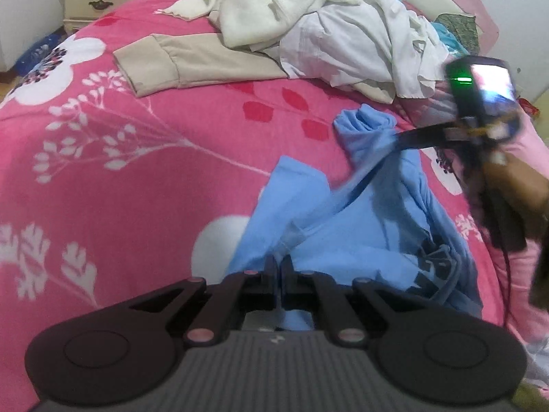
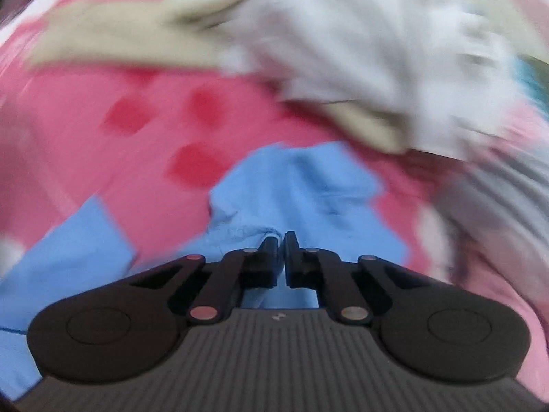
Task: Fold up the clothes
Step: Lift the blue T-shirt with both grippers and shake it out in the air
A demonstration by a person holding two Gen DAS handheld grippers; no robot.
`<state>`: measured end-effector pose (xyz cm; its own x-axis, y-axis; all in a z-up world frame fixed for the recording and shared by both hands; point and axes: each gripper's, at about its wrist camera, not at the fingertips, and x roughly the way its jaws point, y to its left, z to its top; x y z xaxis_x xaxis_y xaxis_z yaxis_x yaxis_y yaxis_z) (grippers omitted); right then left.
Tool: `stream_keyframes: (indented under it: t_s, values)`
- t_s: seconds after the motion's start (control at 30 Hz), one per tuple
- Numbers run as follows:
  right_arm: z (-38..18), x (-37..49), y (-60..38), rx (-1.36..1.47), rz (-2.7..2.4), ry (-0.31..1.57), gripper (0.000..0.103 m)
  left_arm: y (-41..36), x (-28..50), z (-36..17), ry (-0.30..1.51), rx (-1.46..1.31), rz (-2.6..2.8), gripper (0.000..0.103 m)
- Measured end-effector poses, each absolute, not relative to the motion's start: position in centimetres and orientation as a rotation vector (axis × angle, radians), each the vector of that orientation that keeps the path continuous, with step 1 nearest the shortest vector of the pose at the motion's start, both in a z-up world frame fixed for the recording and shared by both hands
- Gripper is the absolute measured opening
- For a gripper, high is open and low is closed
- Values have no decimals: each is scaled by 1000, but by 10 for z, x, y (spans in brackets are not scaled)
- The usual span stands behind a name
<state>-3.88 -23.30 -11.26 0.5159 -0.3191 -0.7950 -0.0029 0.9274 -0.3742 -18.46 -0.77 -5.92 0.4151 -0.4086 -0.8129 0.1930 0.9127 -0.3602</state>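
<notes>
I pinch the blue shirt (image 1: 343, 213), crumpled at five o'clock on the pink bedspread (image 1: 137, 171), with left gripper (image 1: 278, 261) and right gripper (image 2: 281, 238) clamped on its edges to spread it.

The right gripper (image 2: 280, 240) has its jaws closed together, pinching a fold of the blue garment (image 2: 295, 185) that lies on the pink floral blanket (image 2: 103, 144). Beyond it, blurred, sits a heap of white and beige clothes (image 2: 343, 51).
</notes>
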Motion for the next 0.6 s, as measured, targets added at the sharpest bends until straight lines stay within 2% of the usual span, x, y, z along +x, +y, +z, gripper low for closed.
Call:
stream_keyframes:
  t_s: [0.13,0.33,0.6]
  values:
    - [-52,-72,-254,-278,-376,844,2,-10,-174,-37,1012,-233,-441,2]
    - [42,-140,-275,-258,-456,604,2,-20,-182,29,752,-258,-468,2]
    - [163,-241,-292,-251,-365,241,2,-27,-250,164,309,-264,-364,2]
